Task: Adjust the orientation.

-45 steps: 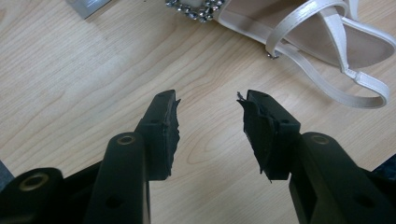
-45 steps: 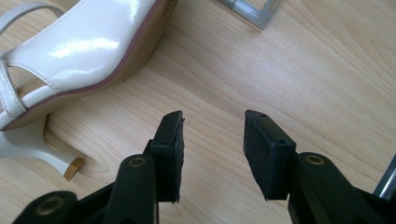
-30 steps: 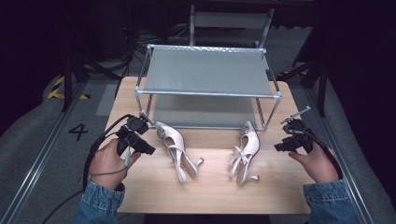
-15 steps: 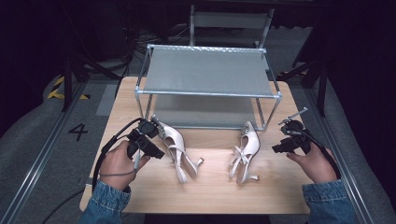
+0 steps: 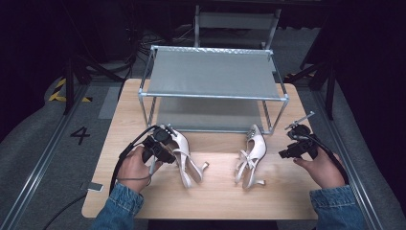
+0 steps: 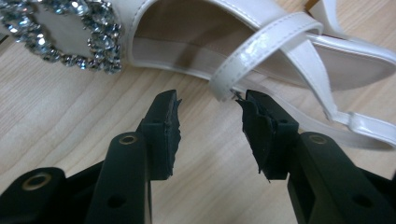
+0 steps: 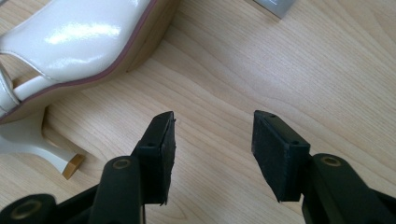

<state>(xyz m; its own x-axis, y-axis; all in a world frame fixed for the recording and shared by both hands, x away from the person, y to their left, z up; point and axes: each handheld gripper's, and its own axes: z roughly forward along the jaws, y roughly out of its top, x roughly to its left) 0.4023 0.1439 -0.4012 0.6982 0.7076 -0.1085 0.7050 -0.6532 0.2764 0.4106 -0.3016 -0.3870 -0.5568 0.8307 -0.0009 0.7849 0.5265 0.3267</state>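
Observation:
Two white slingback heels lie on the wooden table [image 5: 215, 201]: the left shoe [image 5: 184, 153] and the right shoe [image 5: 251, 153]. My left gripper [image 5: 167, 148] is down against the left shoe's side. In the left gripper view its jaws [image 6: 208, 100] stand open and have just been closing, with bare wood between them. The shoe's strap [image 6: 261, 46] ends at the right jaw's tip, beside a rhinestone buckle [image 6: 65, 32]. My right gripper [image 5: 286, 152] rests a little right of the right shoe [image 7: 79, 42], open [image 7: 212, 119] after widening slightly, nothing between its jaws.
A grey metal two-tier shoe rack [image 5: 213, 76] stands on the back half of the table, one of its feet [image 7: 275, 7] just ahead of my right gripper. Cables trail from both grippers. Bare wood lies between the shoes and along the front edge.
My left gripper has moved right and down to the left shoe, and its jaws have narrowed. The right hand has stayed where it was.

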